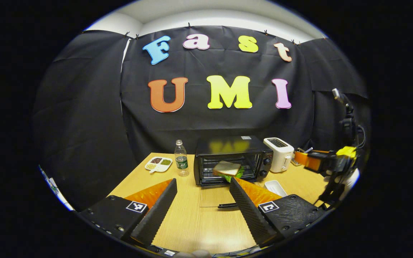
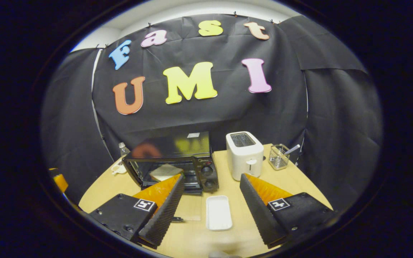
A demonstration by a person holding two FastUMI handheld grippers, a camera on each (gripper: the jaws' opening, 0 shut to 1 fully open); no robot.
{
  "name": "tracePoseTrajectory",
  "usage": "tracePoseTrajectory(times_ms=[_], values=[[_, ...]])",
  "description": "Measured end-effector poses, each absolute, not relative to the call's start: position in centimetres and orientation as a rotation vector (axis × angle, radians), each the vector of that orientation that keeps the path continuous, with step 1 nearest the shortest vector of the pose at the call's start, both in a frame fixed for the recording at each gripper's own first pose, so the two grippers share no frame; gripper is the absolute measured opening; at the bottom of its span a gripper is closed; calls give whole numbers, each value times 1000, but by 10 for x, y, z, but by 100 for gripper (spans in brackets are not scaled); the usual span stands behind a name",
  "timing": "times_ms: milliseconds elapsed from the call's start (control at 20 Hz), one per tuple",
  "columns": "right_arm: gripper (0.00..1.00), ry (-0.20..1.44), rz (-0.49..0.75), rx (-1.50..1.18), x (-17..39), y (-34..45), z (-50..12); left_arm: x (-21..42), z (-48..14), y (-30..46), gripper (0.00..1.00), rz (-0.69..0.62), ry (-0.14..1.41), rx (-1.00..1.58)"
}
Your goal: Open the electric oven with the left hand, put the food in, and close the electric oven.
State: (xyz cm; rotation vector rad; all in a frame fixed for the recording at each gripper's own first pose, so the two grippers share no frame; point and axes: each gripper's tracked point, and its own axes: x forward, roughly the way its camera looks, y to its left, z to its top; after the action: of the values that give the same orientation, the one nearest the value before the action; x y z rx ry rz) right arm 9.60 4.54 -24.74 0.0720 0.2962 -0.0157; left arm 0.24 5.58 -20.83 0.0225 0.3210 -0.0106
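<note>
**Two grippers idle, sandwich in oven, door left to shut**

Both jaws stand wide apart and hold nothing. Left gripper (image 1: 202, 195) sits back from the oven (image 1: 233, 159), aimed straight at it; oven is at 12 o'clock in the left gripper view. Right gripper (image 2: 212, 190) hovers level over the white tray (image 2: 219, 212), which lies bare on the table (image 2: 246, 233) between its fingers.

Sandwich (image 1: 227, 167) rests on the oven rack, green leaf showing under the bread. Glass door (image 1: 215, 195) lies folded down flat toward me, its dark handle (image 1: 227, 205) at the near edge. I read that as food already loaded and the bare tray as where it came from.

Toaster (image 2: 244, 154) stands just beside the oven at 3 o'clock, with a wire basket (image 2: 279, 157) past it. Bottle (image 1: 181, 158) and snack plate (image 1: 158, 164) sit at 9 o'clock of the oven, clear of the door swing.

My take: closing is the remaining step. Left gripper is lined up with the handle, so I'd go under it and lift.
</note>
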Motion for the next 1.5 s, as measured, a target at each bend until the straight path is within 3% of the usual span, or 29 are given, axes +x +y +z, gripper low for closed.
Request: tracePoseTrajectory(times_ms=[400, 750, 1100, 1500], values=[[100, 300, -20, -7, 39, -12, -228, 27, -347, -14, 98, -43, 536, -33], [100, 349, -57, -31, 18, -48, -242, 52, -430, -50, 98, -61, 678, -46], [100, 400, -97, -37, 18, -58, -255, 68, -469, -59, 100, -76, 758, -23], [100, 403, -58, -87, 35, -45, -253, 83, -475, -62, 96, -80, 766, -25]])
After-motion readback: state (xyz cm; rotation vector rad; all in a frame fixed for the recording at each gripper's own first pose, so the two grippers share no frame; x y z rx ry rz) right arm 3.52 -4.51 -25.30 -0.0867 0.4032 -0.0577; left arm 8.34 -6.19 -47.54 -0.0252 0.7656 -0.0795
